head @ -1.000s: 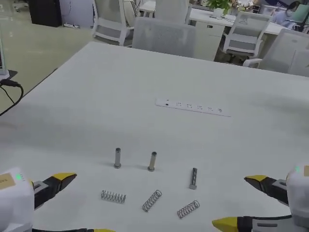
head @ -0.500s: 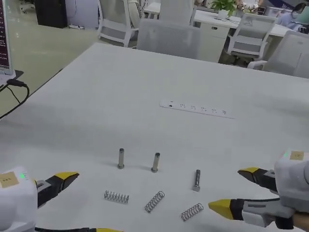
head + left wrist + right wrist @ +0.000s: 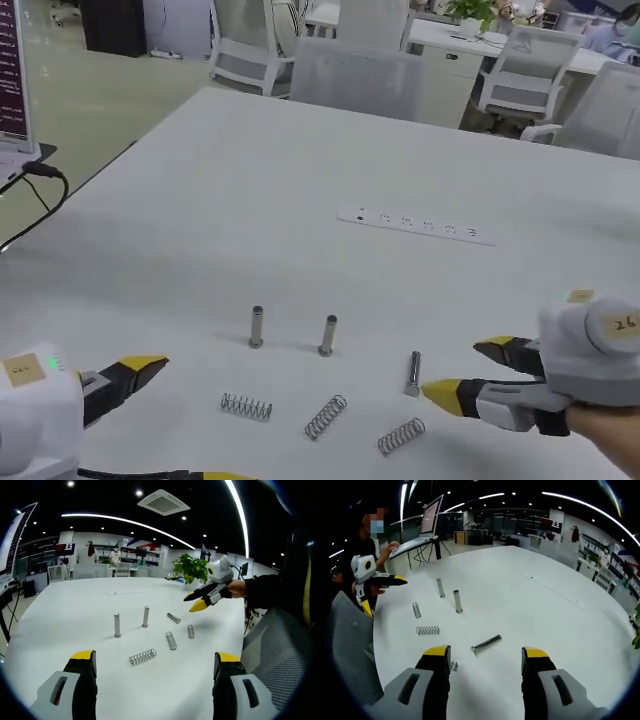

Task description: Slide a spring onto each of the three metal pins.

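just right of the lying pin [image 3: 414,372] is the right gripper [image 3: 452,368], nearer than the left gripper [image 3: 190,420], its fingers [image 3: 450,396] wide open and empty; the pin's long axis slants across their gap.

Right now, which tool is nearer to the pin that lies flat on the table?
Right. The right tool is open just beside the lying pin; the left tool is far off, past the leftmost spring.
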